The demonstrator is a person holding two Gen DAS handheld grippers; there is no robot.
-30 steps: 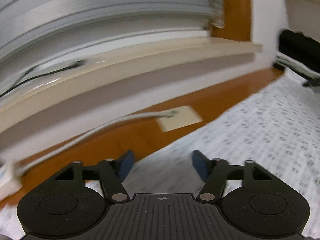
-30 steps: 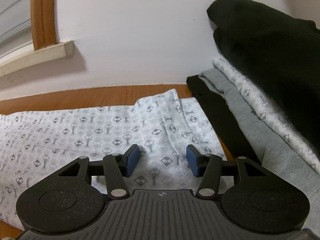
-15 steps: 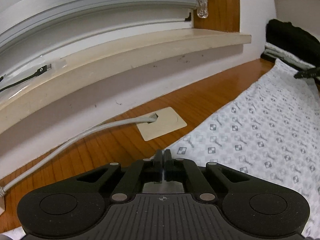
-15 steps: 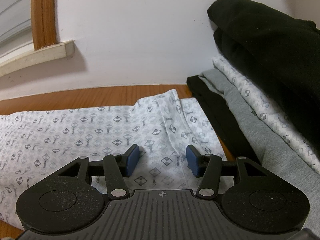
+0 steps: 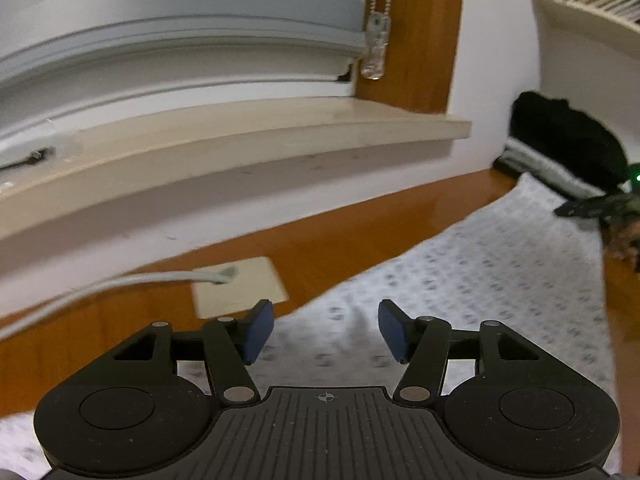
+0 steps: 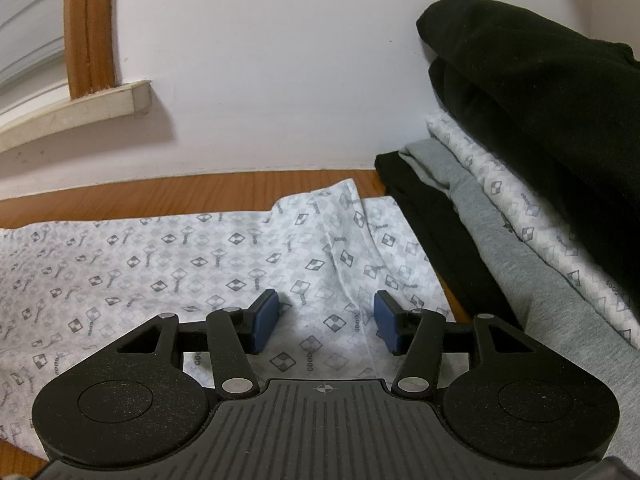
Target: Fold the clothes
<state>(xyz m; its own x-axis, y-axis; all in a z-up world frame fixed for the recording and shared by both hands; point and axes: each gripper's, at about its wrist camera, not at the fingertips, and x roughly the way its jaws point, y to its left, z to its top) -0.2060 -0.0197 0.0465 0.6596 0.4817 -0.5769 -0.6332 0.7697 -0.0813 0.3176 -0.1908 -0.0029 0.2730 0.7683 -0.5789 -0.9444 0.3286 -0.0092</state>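
Note:
A white garment with a grey diamond print [image 6: 168, 252] lies flat on the wooden table [image 6: 192, 186]. My right gripper [image 6: 325, 325] hovers over its right end, open, with cloth below the pads but not pinched. In the left wrist view the same garment [image 5: 480, 272] runs off to the right. My left gripper [image 5: 325, 331] is over its near edge. Its jaws are opening and nothing is between them. The other gripper [image 5: 588, 206] shows at the far right of that view.
A stack of folded clothes [image 6: 532, 168], black, grey and patterned, sits against the wall on the right. A grey cable [image 5: 120, 284] runs to a beige plate [image 5: 240, 286] on the table. A window sill [image 5: 240, 140] juts out behind.
My left gripper was open, shut with nothing in it half a second ago, and has opened again while shifting along the garment's edge. The right gripper has stayed put.

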